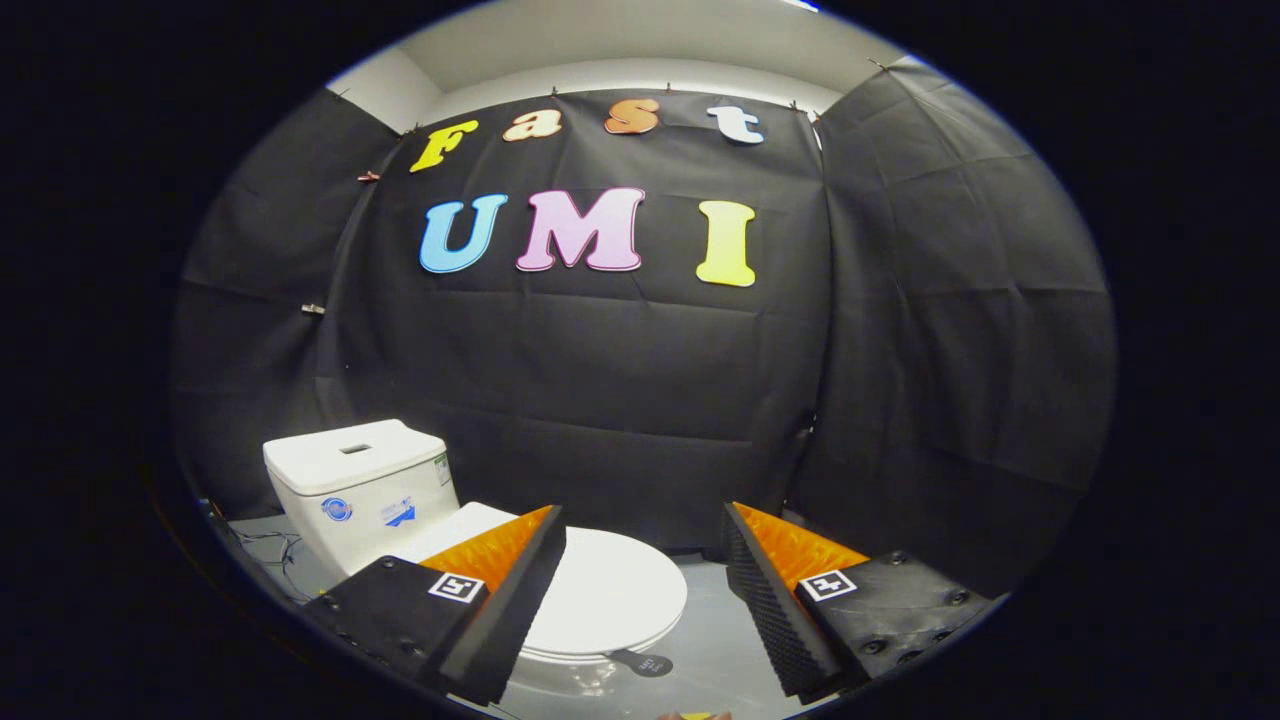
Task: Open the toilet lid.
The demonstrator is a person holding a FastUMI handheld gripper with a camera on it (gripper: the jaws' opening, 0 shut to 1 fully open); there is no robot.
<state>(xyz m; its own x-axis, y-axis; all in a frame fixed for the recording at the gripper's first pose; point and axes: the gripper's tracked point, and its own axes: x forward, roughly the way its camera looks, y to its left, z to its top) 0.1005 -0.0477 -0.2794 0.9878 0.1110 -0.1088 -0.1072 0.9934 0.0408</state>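
Note:
A white toilet stands on the grey floor, with its tank (350, 485) to the left beyond my fingers. Its lid (610, 595) lies flat and closed over the seat, its rounded front edge facing toward the right finger. A small dark tab (642, 662) sticks out under the lid's front rim. My gripper (645, 530) hovers above the lid, open wide, with nothing between the fingers. The left finger (500, 590) overlaps the lid's left part in the view; the right finger (785, 600) is off to the lid's right, over the floor.
Black cloth walls close the booth behind and on both sides of the toilet. Grey floor (720, 640) shows to the right of the bowl. Some thin cables (270, 548) lie on the floor left of the tank.

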